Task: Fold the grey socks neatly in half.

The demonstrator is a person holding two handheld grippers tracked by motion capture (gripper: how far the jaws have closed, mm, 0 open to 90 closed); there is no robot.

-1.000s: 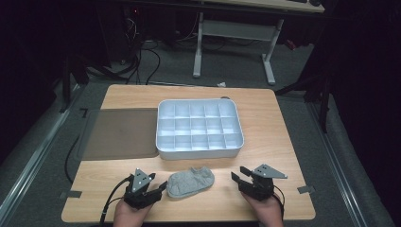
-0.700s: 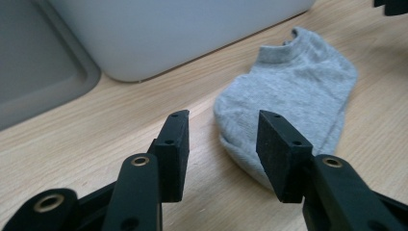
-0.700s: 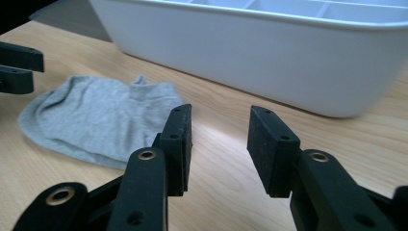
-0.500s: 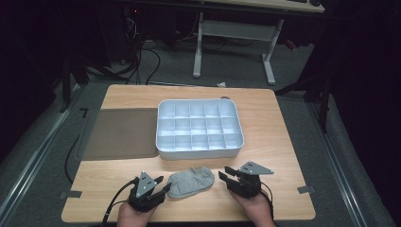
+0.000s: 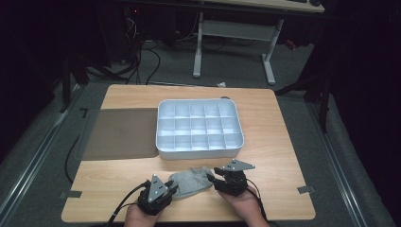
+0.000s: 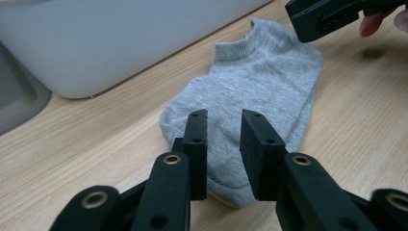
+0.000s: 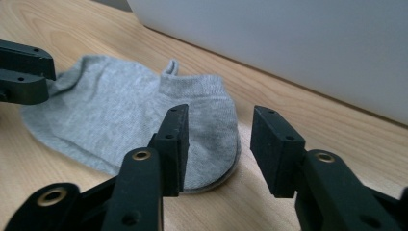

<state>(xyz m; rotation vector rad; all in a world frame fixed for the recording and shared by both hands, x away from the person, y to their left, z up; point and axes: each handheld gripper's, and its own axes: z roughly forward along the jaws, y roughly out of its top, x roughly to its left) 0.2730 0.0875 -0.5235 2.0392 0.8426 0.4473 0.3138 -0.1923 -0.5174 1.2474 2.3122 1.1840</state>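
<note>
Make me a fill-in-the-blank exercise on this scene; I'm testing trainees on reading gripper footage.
1. The grey sock lies flat on the ______ table.
2. The sock lies between the left gripper and the ______ gripper.
3. The white tray is divided into many ______.
4. Beside the tray lies a flat, dark ______.

Missing words: wooden; right; compartments; mat

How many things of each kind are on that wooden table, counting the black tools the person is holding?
Grey ankle sock: 1
White plastic tray divided into compartments: 1
Flat translucent grey lid lying beside the tray: 1
Black hand-held two-jaw grippers: 2, the left gripper and the right gripper, one at each end of the sock
Total: 5
</note>
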